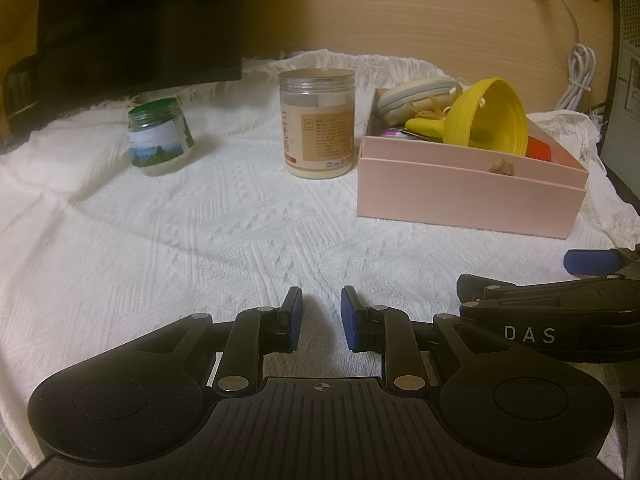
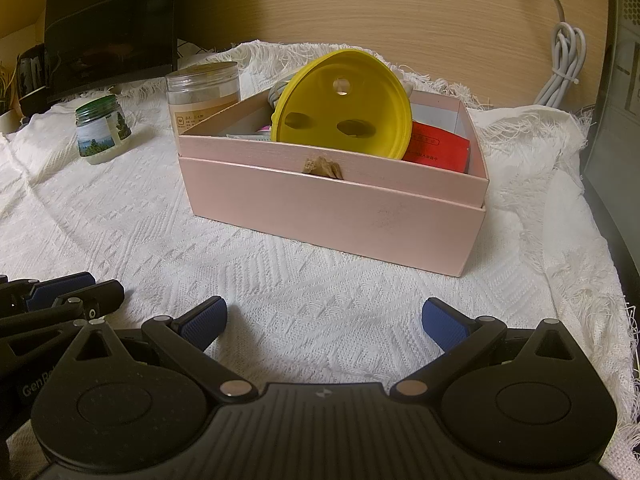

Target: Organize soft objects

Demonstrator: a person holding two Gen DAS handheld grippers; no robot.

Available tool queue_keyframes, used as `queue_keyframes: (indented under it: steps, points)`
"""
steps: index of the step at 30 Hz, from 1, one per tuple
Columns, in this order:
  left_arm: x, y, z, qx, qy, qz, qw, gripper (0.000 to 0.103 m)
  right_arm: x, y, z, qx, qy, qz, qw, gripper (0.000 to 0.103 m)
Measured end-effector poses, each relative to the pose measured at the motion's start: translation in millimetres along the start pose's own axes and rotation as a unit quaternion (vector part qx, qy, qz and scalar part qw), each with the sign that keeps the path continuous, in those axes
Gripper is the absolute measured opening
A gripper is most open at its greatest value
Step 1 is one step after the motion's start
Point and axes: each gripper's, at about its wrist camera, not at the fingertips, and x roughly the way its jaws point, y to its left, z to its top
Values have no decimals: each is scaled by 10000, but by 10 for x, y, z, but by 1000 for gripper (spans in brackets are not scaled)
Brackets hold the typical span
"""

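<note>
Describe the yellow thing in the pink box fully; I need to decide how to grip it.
The yellow cap looks like a round, soft, dish-shaped piece with a stitched band around its rim. Its hollow side faces the right camera, showing two dark oval holes and one small round hole. It stands tilted on edge inside the pink box, rising above the wall, beside a red packet. Neither tongs touch it.

pink box (image 2: 332,216) front wall hides lower yellow hat (image 2: 344,104) | red packet (image 2: 436,148) partly behind hat | tall jar (image 2: 204,92) half behind box | jar label text too small
</note>
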Motion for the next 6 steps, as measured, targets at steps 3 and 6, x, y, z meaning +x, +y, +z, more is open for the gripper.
queue_keyframes:
  steps: [3,6]
  points:
    - [-2,-3,-1,-3,-1,2,10000,24,0,-1,1,0,0,0,10000,103]
    - [-5,-16,-4,15,0,29,10000,24,0,-1,1,-1,1,1,10000,103]
